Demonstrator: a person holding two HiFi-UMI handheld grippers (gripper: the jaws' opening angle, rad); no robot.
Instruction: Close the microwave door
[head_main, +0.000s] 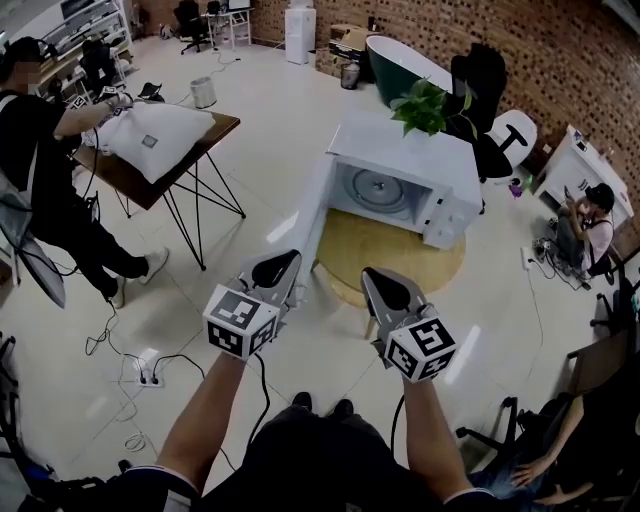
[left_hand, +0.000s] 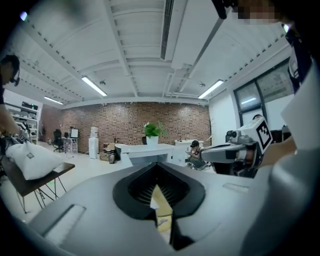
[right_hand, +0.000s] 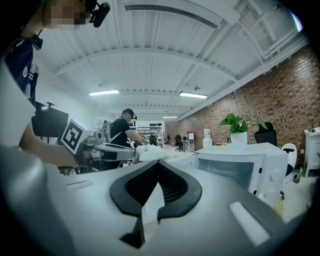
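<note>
Standing open: microwave door (head_main: 312, 215), swung left of the white microwave (head_main: 435, 170) on a round wooden tabletop (head_main: 400, 268), which only the head view shows. Left tool (head_main: 285, 264) and right tool (head_main: 375, 282) are in front, jaws together, holding nothing. The right gripper view alone faces the cavity. A plant (head_main: 425, 105) stands on top.

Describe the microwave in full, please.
The microwave is a glossy white box, upright on a round wooden table. Its door stands wide open at the view's left, showing the cavity and a round turntable. A control panel is at its right end. A potted plant stands on top. The left gripper and right gripper are short of it.
</note>
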